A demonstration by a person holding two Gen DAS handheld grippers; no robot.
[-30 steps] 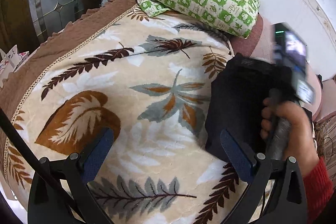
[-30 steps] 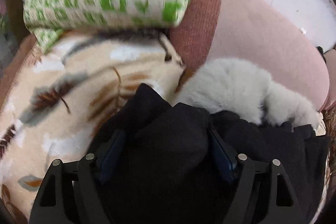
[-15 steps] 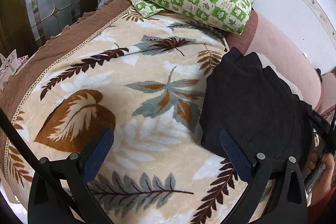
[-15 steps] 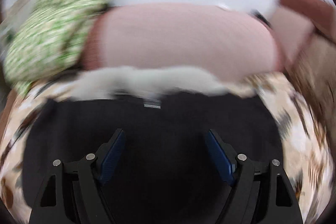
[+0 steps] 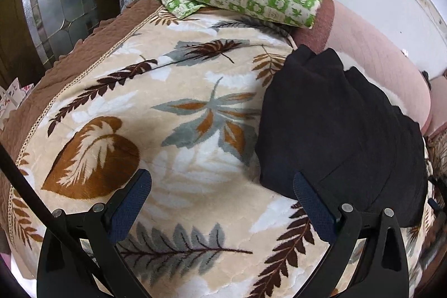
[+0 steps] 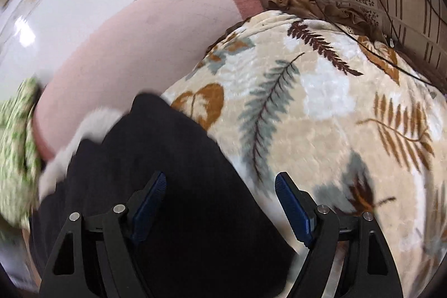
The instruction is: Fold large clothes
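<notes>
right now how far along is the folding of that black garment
Done, by the look of it: the black garment lies as a compact folded bundle on the leaf-print blanket, pale fleecy lining peeking out at one edge. In hand: nothing; the left gripper and right gripper both hang open above it, pads clear of the cloth. Left: perhaps tidying that lining or moving the bundle; no other unfolded clothes are in view.

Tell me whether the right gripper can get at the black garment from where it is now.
Probably yes. The right gripper is open with nothing between its fingers, and the black garment lies on the leaf-print blanket right under them, uncovered.
</notes>
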